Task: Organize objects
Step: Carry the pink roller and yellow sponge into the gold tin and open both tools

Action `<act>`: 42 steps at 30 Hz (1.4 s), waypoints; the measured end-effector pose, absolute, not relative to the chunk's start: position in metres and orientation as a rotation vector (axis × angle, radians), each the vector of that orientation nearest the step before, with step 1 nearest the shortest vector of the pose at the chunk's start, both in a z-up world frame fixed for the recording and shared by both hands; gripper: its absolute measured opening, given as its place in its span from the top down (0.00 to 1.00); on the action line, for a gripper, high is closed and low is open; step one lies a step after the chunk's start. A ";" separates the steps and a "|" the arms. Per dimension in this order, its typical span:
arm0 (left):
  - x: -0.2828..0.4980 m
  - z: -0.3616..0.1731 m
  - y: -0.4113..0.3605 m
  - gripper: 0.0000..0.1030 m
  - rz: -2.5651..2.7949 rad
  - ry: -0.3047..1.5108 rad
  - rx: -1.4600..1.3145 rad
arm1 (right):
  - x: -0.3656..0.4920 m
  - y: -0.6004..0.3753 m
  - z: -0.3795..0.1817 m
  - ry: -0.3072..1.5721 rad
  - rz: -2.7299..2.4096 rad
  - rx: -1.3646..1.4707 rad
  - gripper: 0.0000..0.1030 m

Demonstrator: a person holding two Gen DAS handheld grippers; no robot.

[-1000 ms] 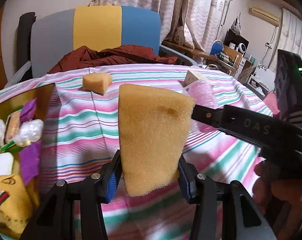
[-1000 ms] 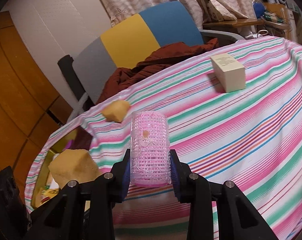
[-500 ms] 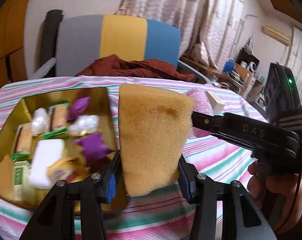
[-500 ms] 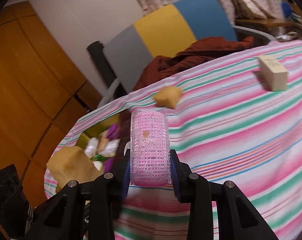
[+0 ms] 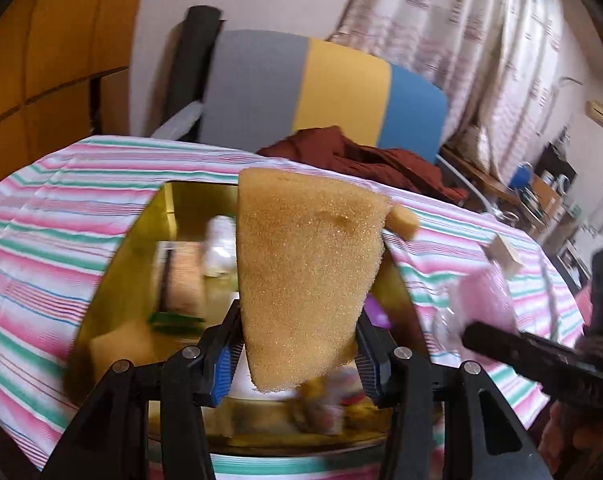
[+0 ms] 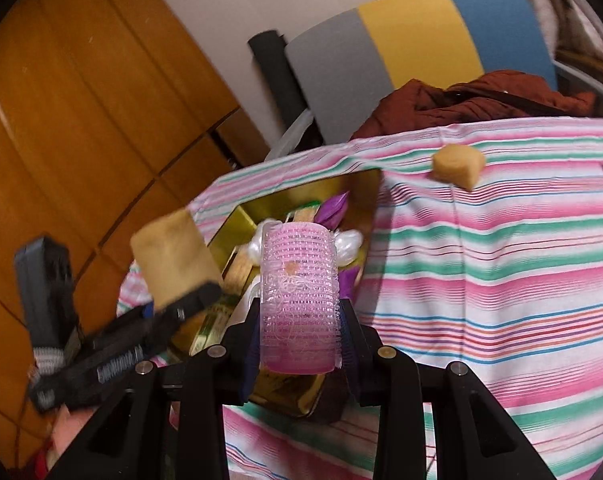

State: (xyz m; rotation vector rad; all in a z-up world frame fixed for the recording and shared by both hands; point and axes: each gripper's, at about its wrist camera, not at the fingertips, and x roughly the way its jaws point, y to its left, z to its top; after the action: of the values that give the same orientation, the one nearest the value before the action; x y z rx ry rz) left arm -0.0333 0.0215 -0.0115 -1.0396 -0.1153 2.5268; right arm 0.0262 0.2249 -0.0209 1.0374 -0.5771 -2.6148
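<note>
Halfway-ish: left tongs (image 5: pixel 297 354) gripping sponge (image 5: pixel 307 280), right tongs (image 6: pixel 299 340) gripping hair roller (image 6: pixel 298 296), both over gold box (image 5: pixel 113 280); small sponge (image 6: pixel 457 166) upper right, untouched.

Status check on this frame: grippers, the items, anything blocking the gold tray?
Left gripper shut on tan sponge. Right gripper shut on pink hair roller. Both over the gold tray, already crowded. Small sponge loose on tablecloth.

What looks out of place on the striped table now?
A small sponge piece lies alone on the tablecloth, outside the gold tray that holds the other items. A cream box also sits apart.
</note>
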 end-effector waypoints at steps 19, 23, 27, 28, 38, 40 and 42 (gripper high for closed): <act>-0.065 -0.035 -0.010 0.51 2.539 -0.154 -1.205 | -0.043 0.188 -0.024 -0.480 -2.570 1.121 0.66; -0.070 -0.037 -0.021 0.51 2.559 -0.172 -1.230 | -0.072 0.172 -0.026 -0.469 -2.534 1.144 0.66; -0.081 -0.043 -0.026 0.51 2.550 -0.175 -1.285 | -0.097 0.156 -0.030 -0.476 -2.491 1.164 0.66; -0.082 -0.044 -0.025 0.50 2.545 -0.171 -1.292 | -0.103 0.152 -0.032 -0.479 -2.479 1.171 0.65; -0.083 -0.046 -0.025 0.33 2.613 -0.121 -1.342 | -0.096 0.166 -0.037 -0.535 -2.552 1.218 0.48; -0.081 -0.043 -0.028 0.33 2.624 -0.155 -1.333 | -0.085 0.176 -0.034 -0.540 -2.582 1.188 0.46; -0.078 -0.041 -0.029 0.33 2.637 -0.185 -1.324 | -0.078 0.182 -0.031 -0.547 -2.606 1.168 0.43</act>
State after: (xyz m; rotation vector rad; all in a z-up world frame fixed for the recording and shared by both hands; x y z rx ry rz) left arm -0.0782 -0.0286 -0.0411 -1.3243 -0.1846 2.6371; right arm -0.0775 0.1821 -0.0313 1.1683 -0.5469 -2.6064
